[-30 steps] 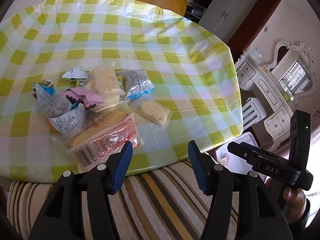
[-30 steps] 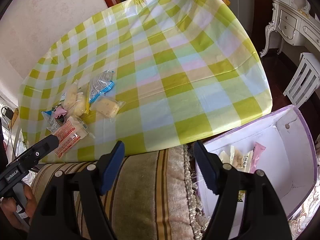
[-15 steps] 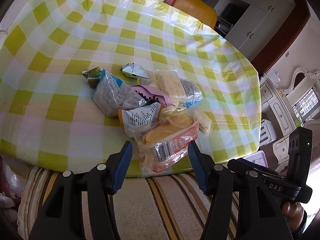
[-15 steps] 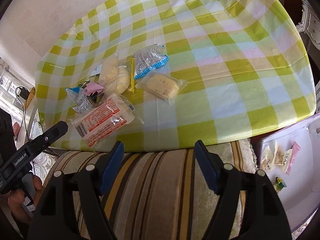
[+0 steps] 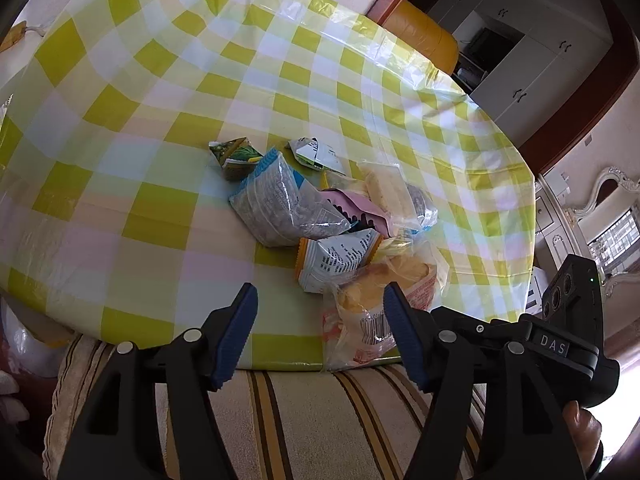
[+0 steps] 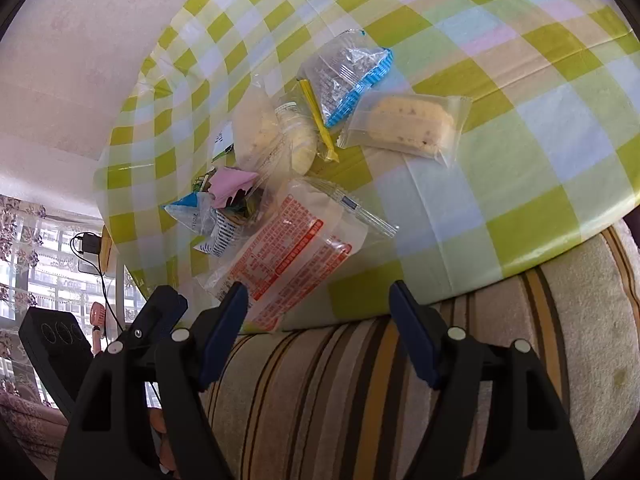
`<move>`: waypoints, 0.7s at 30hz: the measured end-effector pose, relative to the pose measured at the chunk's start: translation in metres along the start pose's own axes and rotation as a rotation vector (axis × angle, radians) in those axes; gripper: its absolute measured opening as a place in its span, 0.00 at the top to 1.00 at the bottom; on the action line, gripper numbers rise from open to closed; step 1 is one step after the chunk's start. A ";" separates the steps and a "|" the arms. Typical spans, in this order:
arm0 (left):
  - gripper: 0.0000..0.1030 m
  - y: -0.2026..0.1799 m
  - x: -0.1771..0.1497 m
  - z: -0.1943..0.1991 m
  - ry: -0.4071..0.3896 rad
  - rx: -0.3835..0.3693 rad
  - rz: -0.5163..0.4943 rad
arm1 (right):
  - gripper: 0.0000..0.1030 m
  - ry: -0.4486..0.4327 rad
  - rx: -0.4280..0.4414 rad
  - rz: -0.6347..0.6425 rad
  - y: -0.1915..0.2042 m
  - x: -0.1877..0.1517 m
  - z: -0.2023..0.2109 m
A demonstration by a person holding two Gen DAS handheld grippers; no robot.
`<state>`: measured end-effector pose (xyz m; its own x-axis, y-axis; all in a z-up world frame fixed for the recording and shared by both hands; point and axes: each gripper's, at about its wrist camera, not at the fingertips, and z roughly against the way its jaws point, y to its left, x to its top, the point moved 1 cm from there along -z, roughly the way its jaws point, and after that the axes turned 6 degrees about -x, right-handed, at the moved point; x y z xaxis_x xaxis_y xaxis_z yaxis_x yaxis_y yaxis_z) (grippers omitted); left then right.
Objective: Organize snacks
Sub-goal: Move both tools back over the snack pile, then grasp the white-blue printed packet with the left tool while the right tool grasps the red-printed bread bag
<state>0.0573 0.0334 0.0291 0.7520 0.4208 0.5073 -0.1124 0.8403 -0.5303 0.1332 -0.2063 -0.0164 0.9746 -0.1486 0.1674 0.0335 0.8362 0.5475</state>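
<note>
Both grippers, left [image 5: 318, 330] and right [image 6: 318, 330], spread, empty; red-printed packet [image 6: 296, 256]: light, crinkly, slippery—pinch its sealed edge.

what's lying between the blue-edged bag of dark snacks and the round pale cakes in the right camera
In the right wrist view, a thin yellow stick packet lies between the blue-edged bag and the round pale cakes, running lengthwise along the gap.

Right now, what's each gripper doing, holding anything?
Left gripper: open, empty, near the red-printed bread packet.
Right gripper: open, empty, at the table edge.
</note>
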 end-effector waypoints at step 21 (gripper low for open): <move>0.37 0.027 0.015 -0.003 -0.021 -0.028 0.068 | 0.26 -0.028 -0.081 -0.042 0.034 0.016 -0.037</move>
<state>0.0675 0.0611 0.0204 0.7297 0.4835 0.4835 -0.1441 0.7999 -0.5826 0.1581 -0.1609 -0.0261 0.9655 -0.1982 0.1687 0.0933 0.8687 0.4865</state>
